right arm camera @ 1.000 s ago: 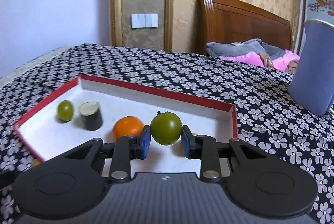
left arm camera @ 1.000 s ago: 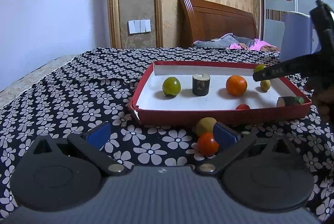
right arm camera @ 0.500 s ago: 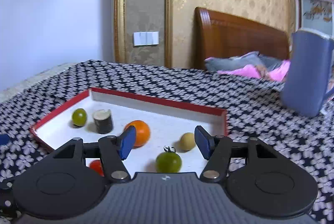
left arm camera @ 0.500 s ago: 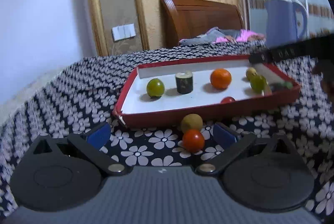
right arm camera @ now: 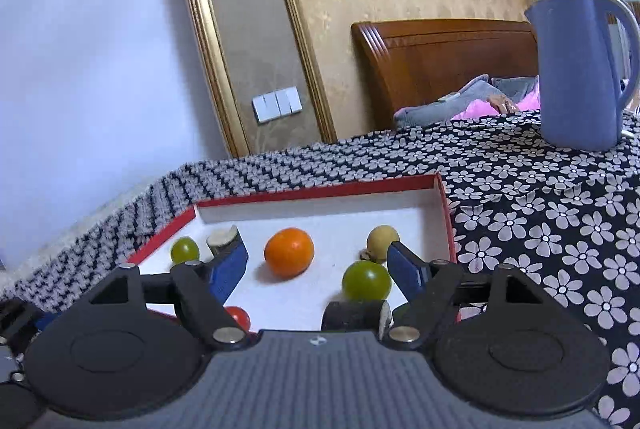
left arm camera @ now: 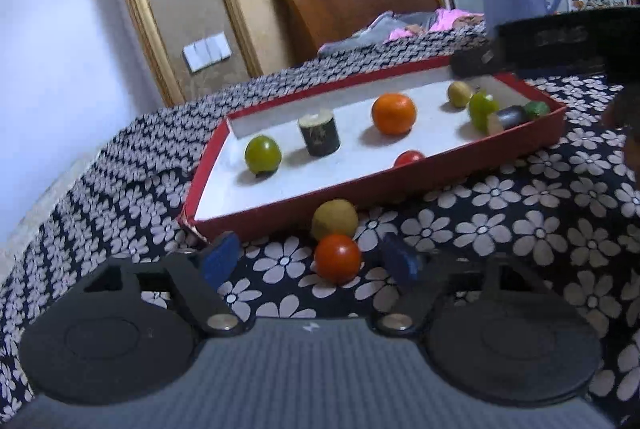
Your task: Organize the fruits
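Left gripper (left arm camera: 312,261) fingers closing, spread around red tomato (left arm camera: 337,257) beside tray (left arm camera: 400,181) edge; right gripper (right arm camera: 316,269) fingers opening, empty.

Colours all over this bed, flowers everywhere

The bedspread (left arm camera: 520,229) is showing off a black ground with white daisy-type flowers, and the tray (left arm camera: 400,181) is wearing red walls around a white floor. Inside it an orange (left arm camera: 394,113) is glowing bright orange, a green tomato (left arm camera: 263,154) is looking yellow-green, and a dark stump piece (left arm camera: 319,132) is going near black with a pale top. Out on the cloth a red tomato (left arm camera: 337,257) is sitting next to a tan-yellow fruit (left arm camera: 334,219). The kettle (right arm camera: 580,69) is coming across periwinkle blue, and the gripper pads (right arm camera: 228,269) are showing deep blue on black arms
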A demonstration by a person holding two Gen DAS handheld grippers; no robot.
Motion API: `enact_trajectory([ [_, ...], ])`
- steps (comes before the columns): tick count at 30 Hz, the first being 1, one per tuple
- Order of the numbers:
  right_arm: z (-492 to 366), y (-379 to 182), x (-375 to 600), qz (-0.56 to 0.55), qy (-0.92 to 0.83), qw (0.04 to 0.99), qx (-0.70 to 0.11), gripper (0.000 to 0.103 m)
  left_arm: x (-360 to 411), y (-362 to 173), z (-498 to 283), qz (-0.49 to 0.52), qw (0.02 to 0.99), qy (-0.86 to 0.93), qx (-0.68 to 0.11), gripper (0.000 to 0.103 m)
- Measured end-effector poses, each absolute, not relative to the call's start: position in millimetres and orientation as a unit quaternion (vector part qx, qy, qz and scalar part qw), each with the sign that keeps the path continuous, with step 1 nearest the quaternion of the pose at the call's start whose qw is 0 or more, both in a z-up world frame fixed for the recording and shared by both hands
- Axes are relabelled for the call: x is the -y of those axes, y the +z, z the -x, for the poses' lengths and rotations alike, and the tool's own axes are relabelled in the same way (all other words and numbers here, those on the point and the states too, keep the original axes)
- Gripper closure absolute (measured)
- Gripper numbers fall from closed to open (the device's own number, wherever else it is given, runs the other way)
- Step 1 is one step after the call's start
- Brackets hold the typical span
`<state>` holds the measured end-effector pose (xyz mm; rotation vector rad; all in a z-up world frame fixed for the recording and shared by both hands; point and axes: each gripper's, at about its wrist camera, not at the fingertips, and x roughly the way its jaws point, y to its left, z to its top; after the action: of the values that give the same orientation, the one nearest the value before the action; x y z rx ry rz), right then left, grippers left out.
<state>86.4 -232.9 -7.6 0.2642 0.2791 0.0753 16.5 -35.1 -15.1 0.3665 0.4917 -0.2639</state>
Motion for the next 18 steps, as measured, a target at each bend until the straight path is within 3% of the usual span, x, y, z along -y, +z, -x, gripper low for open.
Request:
enact_trajectory([
  [2, -83.7, -8.5, 236.6, -0.139, 0.038, 0.981, -0.130, 0.026, 31.5, -16.5, -20.8, -0.169, 0.944, -0.133, -0.252, 0.041],
  [4, -83.2, -10.9, 240.4, -0.152, 0.042, 0.979, -0.131, 0.026, 27.2, -16.3, -22.6, -0.156, 0.943, -0.141, -0.258, 0.058],
  [7, -83.8, -13.1, 242.1, -0.160, 0.045, 0.977, -0.135, 0.026, 22.3, -16.9, -23.8, -0.137, 0.942, -0.157, -0.263, 0.075],
  [18, -81.1, -15.4, 238.8, -0.159, 0.051, 0.976, -0.142, 0.026, -23.2, -5.7, -21.0, -0.062, 0.961, -0.093, -0.254, 0.079],
])
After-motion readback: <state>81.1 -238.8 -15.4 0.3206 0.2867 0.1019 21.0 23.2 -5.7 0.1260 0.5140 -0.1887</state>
